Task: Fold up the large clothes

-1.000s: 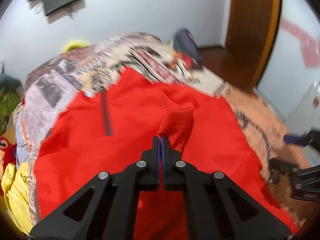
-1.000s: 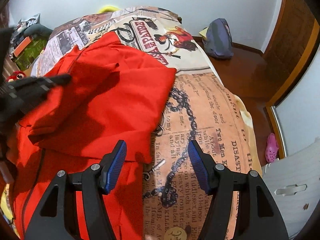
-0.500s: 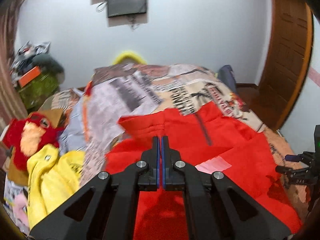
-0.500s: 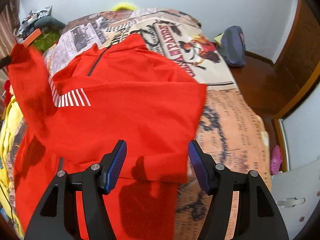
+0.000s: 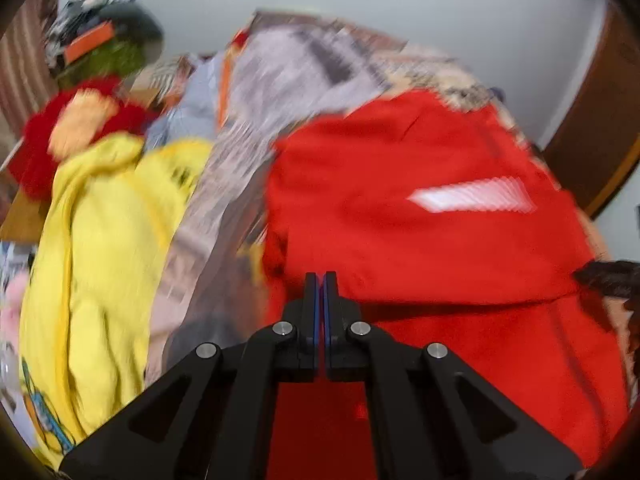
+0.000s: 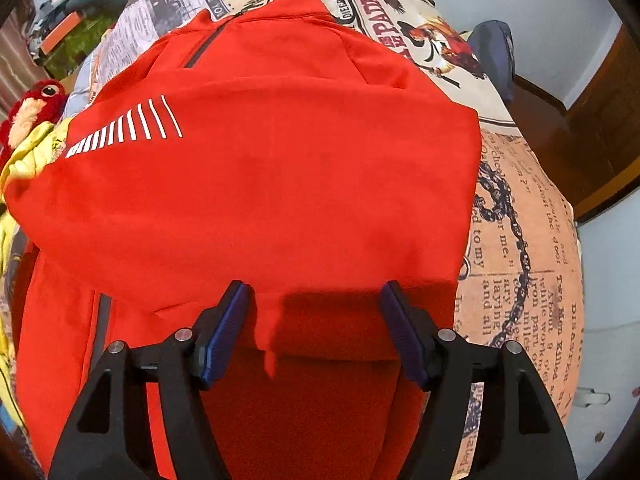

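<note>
Jacket [image 6: 272, 184]: red, folded over itself, spread on the bed [image 6: 528, 240], reaching the left edge.
Left gripper [image 5: 320, 280]: fingers pressed together, nothing visibly between them; view blurred.
Right gripper [image 6: 314, 316]: fingers wide apart above the jacket's fold.
Yellow garment [image 5: 112, 240]: beside the bed's left edge.

Your bed [image 6: 520, 208], covered in a newspaper-print sheet, carries the large red zip-neck jacket [image 6: 280, 184] across its middle, and a crumpled yellow garment [image 5: 100, 248] at its left edge.

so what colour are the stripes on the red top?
White stripes on the red zip top; clearest in right wrist view.
</note>
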`<act>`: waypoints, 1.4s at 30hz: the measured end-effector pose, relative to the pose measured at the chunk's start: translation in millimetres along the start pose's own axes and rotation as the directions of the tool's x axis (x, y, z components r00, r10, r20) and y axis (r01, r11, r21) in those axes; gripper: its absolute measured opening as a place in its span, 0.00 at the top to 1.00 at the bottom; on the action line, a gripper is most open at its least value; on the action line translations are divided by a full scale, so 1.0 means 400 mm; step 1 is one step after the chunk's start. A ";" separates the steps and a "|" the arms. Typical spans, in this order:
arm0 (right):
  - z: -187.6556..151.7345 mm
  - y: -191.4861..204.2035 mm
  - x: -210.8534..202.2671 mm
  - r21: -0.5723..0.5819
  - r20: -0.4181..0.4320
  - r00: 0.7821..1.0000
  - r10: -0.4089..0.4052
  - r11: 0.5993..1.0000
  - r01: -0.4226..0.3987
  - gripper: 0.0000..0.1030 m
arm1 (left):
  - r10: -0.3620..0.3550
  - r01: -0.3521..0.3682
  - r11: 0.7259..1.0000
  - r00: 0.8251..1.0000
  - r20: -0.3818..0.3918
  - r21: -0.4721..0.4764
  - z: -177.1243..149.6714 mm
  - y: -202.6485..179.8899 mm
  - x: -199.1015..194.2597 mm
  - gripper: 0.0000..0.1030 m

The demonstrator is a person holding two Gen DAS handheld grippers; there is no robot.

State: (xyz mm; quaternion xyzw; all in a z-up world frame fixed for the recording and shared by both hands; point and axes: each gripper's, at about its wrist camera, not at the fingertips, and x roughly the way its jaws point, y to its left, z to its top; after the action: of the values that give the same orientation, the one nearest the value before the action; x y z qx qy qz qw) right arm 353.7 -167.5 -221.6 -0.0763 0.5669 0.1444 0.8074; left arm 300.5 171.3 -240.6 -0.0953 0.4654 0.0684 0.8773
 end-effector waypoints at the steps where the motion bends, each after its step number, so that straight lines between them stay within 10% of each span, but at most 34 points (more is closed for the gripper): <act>1: 0.000 0.002 0.000 0.004 -0.005 1.000 -0.002 1.000 0.002 0.36 | 0.001 -0.001 1.000 1.000 -0.023 -0.013 -0.015 0.015 0.013 0.99; 11: 0.011 0.022 -0.048 -0.017 0.040 0.997 -0.072 0.997 0.073 0.36 | 0.048 -0.047 0.999 0.994 -0.098 0.016 -0.063 0.059 0.021 0.94; 26: 0.200 0.004 -0.217 -0.010 0.334 0.941 -0.059 0.998 0.066 0.24 | -0.056 0.036 0.984 0.992 0.112 0.172 0.261 -0.145 -0.042 0.32; 42: 0.461 -0.089 0.045 0.149 0.175 0.970 0.168 0.970 -0.194 0.23 | -0.164 0.166 0.975 0.986 -0.027 0.147 0.498 -0.254 0.300 0.21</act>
State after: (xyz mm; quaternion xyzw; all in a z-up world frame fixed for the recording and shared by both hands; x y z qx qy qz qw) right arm 535.5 -145.5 -176.0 0.0550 0.5145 0.1759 0.8374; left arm 548.6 122.1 -220.2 -0.0686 0.4663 -0.0402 0.8811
